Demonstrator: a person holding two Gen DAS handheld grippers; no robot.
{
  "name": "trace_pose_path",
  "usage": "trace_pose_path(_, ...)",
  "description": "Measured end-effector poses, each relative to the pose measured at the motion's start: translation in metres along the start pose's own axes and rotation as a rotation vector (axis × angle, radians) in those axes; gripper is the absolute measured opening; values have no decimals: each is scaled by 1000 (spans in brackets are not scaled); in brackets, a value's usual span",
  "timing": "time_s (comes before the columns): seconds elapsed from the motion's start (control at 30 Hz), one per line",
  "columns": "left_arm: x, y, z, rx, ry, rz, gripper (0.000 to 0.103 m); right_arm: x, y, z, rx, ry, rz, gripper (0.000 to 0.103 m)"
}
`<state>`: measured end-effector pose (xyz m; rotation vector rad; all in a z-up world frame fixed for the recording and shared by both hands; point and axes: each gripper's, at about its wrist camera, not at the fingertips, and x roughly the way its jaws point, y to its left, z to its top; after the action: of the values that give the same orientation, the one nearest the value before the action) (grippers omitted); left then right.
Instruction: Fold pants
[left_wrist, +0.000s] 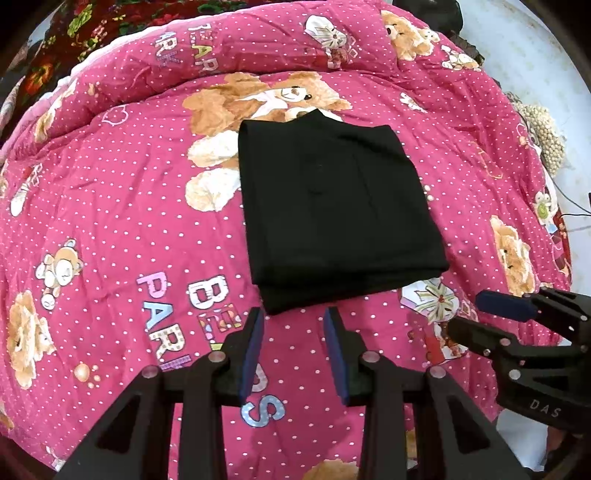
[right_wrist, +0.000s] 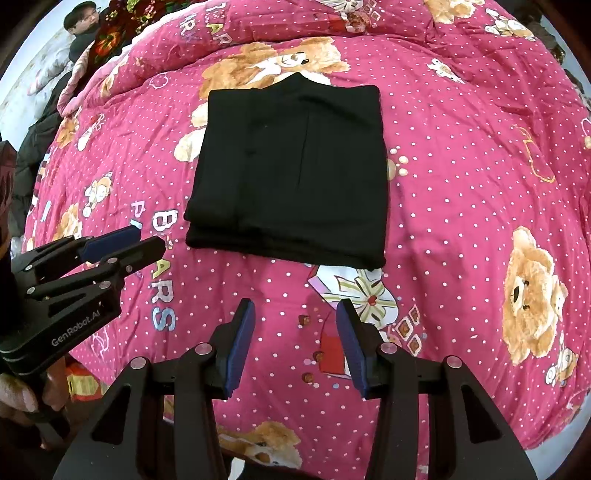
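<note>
The black pants (left_wrist: 332, 210) (right_wrist: 291, 166) lie folded into a flat rectangle on the pink bear-print quilt (left_wrist: 122, 221) (right_wrist: 461, 206). My left gripper (left_wrist: 293, 317) hovers just short of the pants' near edge, open, with only quilt between its blue pads. It also shows at the left of the right wrist view as the left gripper (right_wrist: 144, 240). My right gripper (right_wrist: 295, 310) hangs over the quilt a little nearer than the pants, open and holding nothing. In the left wrist view the right gripper (left_wrist: 469, 314) appears at the right, beside the pants' near right corner.
The quilt covers a bed and bunches into a ridge at the far side. A dark floral blanket (left_wrist: 74, 37) lies at the far left. A person (right_wrist: 83, 27) sits beyond the bed's far left corner. White floor (left_wrist: 535, 55) shows at the right.
</note>
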<state>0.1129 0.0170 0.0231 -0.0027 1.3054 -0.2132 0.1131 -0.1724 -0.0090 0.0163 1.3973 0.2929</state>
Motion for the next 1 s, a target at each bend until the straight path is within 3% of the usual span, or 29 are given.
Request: trace_pose_path(1.0, 0, -3, 0, 18, 8, -14, 36, 2, 2, 0, -2, 4, 0, 46)
